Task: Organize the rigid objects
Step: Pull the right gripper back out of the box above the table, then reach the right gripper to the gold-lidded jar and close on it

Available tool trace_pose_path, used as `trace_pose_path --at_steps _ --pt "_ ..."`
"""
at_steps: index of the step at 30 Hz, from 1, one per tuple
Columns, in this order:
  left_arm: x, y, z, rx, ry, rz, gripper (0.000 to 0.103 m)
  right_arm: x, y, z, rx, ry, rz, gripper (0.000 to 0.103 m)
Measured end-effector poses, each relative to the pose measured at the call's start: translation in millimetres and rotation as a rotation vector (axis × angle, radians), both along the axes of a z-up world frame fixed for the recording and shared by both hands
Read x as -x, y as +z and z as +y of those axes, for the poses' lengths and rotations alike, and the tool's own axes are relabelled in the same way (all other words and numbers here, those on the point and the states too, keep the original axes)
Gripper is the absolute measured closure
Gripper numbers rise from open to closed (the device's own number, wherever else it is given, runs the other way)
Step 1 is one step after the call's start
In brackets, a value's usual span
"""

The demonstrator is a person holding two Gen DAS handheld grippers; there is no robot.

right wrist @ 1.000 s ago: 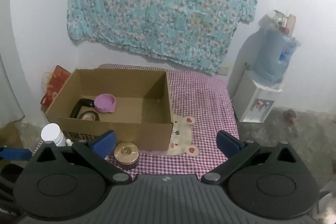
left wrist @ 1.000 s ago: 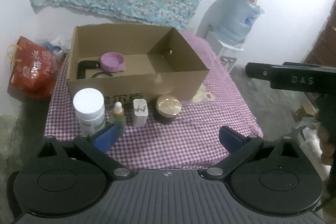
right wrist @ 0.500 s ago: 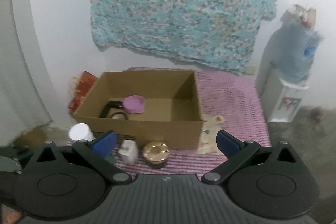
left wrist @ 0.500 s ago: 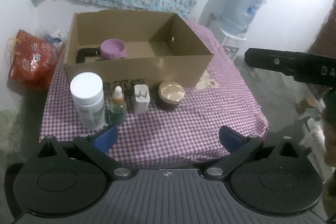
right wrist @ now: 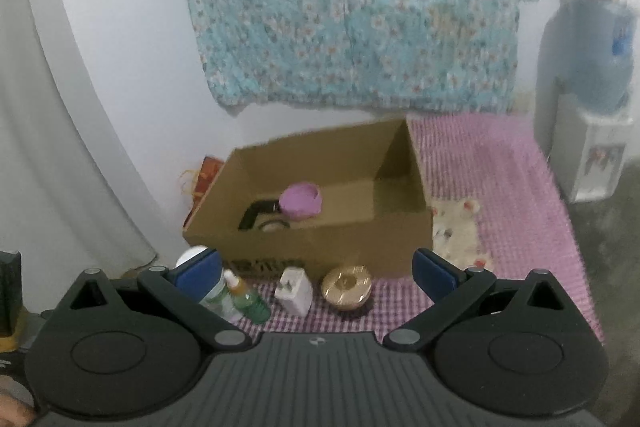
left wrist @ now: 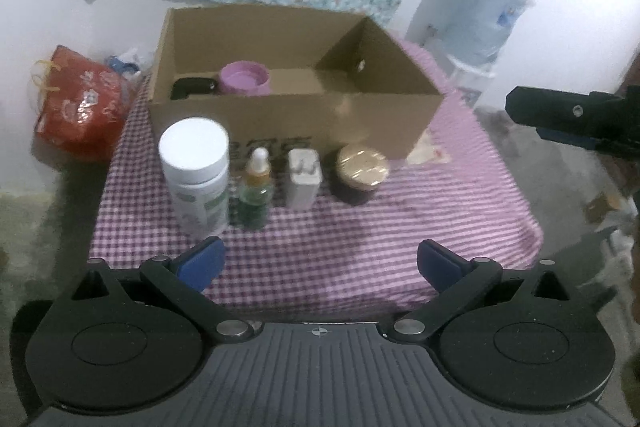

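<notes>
- Checked purple cloth covers our table, with a cardboard box at its far side.
- In front of the box stand a white bottle, dropper bottle, white charger and gold-lidded jar.
- Our left gripper is spread wide and empty; the row lies straight ahead of it.
- Our right gripper, likewise released, hovers higher; the left seems nearer.
</notes>
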State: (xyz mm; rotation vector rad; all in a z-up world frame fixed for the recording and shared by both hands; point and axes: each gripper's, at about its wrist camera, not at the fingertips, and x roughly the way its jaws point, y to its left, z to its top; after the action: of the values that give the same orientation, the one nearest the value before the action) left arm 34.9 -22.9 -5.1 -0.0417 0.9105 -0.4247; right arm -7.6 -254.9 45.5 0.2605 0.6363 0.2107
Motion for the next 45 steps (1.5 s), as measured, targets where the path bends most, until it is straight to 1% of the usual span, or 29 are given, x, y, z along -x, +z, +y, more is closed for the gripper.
trace_pose_path --at_steps 3,5,9,10,11,13,15,16,17,19,21,23,26,32,34,38,45 --pt "-5.3 -9.1 0.7 -0.031 0.019 -0.006 0.000 -15.2 -14.9 2.4 -0.018 0.015 0.065 0.000" --pt "-9.7 -15.1 -0.2 -0.061 0.021 -0.026 0.000 -24.5 -22.9 5.7 -0.037 0.032 0.087 0.000" --pt "-21.3 -21.6 -6.4 -0.092 -0.013 -0.066 0.004 -45.7 -42.1 11.6 -0.085 0.053 0.134 0.003" --pt "-24.3 -22.6 -10.3 -0.101 -0.030 -0.079 0.005 -50.8 -47.4 13.0 -0.087 0.048 0.149 0.006" --pt "-26.0 -23.6 -14.5 -0.109 -0.049 -0.094 0.008 -56.5 -53.1 13.6 -0.087 0.042 0.165 0.008" --pt "-29.7 -26.3 -24.4 -0.123 -0.096 -0.120 0.010 -66.2 -62.7 12.7 -0.088 0.027 0.190 0.017" --pt "-33.8 -28.7 -35.8 -0.133 -0.148 -0.140 0.015 -76.0 -71.4 8.0 -0.088 0.014 0.206 0.023" --pt "-36.0 -30.2 -41.5 -0.137 -0.171 -0.146 0.021 -81.0 -75.6 5.0 -0.084 0.007 0.214 0.027" --pt "-38.9 -32.6 -47.1 -0.141 -0.197 -0.148 0.025 -85.1 -78.7 1.6 -0.083 0.004 0.220 0.029" --pt "-43.3 -37.0 -58.0 -0.145 -0.243 -0.153 0.028 -94.3 -86.3 -6.6 -0.094 0.001 0.236 0.034" --pt "-47.8 -42.0 -66.2 -0.150 -0.275 -0.154 0.033 -101.3 -93.0 -15.7 -0.123 0.001 0.253 0.039" --pt "-54.0 -46.2 -74.2 -0.159 -0.299 -0.150 0.039 -107.7 -99.9 -23.9 -0.153 0.001 0.268 0.040" --pt "-62.7 -53.1 -85.6 -0.177 -0.310 -0.142 0.044 -116.8 -111.3 -32.6 -0.195 0.008 0.286 0.045" --pt "-80.9 -66.6 -93.6 -0.210 -0.305 -0.089 0.048 -135.2 -134.4 -38.1 -0.268 0.029 0.336 0.054" --pt "-85.8 -70.1 -94.8 -0.216 -0.296 -0.065 0.050 -138.9 -141.8 -38.6 -0.289 0.031 0.352 0.060" --pt "-89.0 -70.0 -94.7 -0.181 -0.282 -0.048 0.050 -143.1 -150.4 -40.3 -0.337 0.036 0.371 0.061" --pt "-88.2 -66.9 -91.3 -0.114 -0.279 0.004 0.050 -134.6 -150.1 -44.4 -0.359 0.028 0.403 0.061"
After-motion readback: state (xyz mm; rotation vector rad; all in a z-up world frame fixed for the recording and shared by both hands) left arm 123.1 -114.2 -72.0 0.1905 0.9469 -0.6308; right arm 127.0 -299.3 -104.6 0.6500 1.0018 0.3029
